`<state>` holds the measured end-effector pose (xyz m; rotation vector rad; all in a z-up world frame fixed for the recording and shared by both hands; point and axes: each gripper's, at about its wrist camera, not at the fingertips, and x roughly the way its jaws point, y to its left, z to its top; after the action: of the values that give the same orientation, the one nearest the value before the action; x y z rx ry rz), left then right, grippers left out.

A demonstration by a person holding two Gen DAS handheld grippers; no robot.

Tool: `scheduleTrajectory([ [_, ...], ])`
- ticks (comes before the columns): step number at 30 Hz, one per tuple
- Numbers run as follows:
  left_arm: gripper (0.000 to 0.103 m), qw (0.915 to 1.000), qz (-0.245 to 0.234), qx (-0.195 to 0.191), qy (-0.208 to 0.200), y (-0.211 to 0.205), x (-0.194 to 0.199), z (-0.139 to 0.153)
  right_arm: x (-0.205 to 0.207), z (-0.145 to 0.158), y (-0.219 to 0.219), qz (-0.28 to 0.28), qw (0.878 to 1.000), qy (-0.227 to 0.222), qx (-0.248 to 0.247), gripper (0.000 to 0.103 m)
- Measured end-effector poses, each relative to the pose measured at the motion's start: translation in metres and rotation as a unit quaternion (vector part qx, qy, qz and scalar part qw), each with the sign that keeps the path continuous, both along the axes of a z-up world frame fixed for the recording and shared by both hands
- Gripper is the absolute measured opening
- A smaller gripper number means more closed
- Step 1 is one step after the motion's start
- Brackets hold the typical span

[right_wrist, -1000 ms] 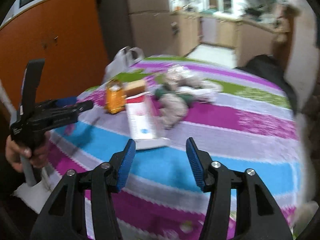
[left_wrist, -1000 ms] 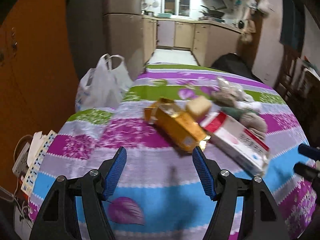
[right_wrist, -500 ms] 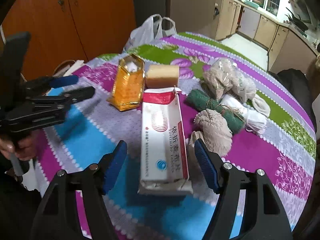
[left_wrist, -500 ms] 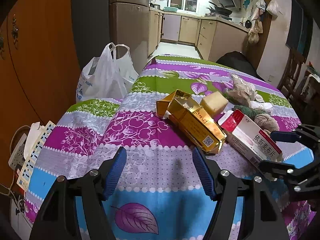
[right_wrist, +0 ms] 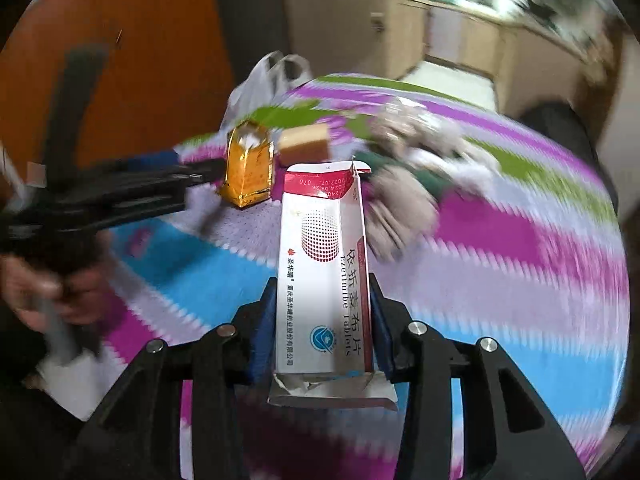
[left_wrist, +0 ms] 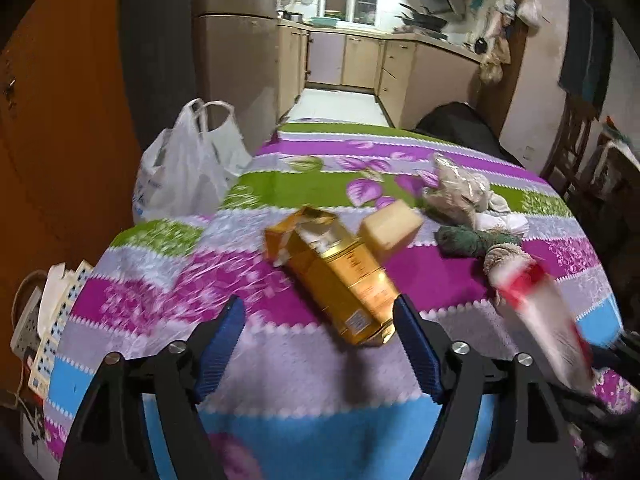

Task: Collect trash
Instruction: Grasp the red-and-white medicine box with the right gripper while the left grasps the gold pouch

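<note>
White-and-red cardboard forms the medicine box (right_wrist: 325, 276), which is pinched lengthwise between the blue pads of the right gripper (right_wrist: 323, 328); its torn flap end sits nearest the camera and its far end points toward the table (right_wrist: 520, 280). In the left wrist view the same box (left_wrist: 540, 316) appears blurred at the right edge. The left gripper (left_wrist: 318, 344) has its jaws spread wide and holds nothing; it hovers above the striped floral tablecloth (left_wrist: 200, 280), just in front of the gold carton (left_wrist: 340, 276) lying on its side. A tan block (left_wrist: 390, 226) touches the carton's far side. Green and beige cloth bundles (left_wrist: 476, 240) lie to the right. A white plastic bag (left_wrist: 184, 168) stands off the table's far left edge.
</note>
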<state>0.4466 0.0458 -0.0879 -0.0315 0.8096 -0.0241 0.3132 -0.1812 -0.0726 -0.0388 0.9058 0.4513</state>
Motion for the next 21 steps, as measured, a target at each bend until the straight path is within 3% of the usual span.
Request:
scheduleTrajectory([
  [4,0.077,0.9997,0.012,0.003,0.02,-0.011,0.025,-0.014,-0.03,-0.001,-0.025,-0.037,0.998,0.013,0.04,0.04],
  [10,0.077,0.9984,0.027,0.008,0.049,-0.019,0.048,-0.029,-0.042,-0.009,-0.04,-0.075,0.995,0.026,0.063,0.041],
  [13,0.053,0.9988,0.024,0.019,0.038,-0.017,0.047,-0.03,-0.046,-0.007,-0.046,-0.088,0.994,0.025,0.067,0.041],
  [16,0.029,0.999,0.02,0.001,0.04,-0.003,0.042,-0.028,-0.047,0.0,-0.05,-0.092,0.993,0.017,0.072,0.041],
  [17,0.012,0.9988,0.022,-0.005,0.043,0.004,0.038,-0.027,-0.047,0.002,-0.05,-0.094,0.993,0.013,0.073,0.041],
  [19,0.011,0.9985,0.015,-0.02,0.048,0.015,0.028,-0.025,-0.05,0.008,-0.052,-0.096,0.993,0.006,0.074,0.041],
  [21,0.011,0.9989,0.01,-0.01,0.044,0.021,0.013,-0.022,-0.049,0.011,-0.051,-0.096,0.993,0.002,0.074,0.041],
])
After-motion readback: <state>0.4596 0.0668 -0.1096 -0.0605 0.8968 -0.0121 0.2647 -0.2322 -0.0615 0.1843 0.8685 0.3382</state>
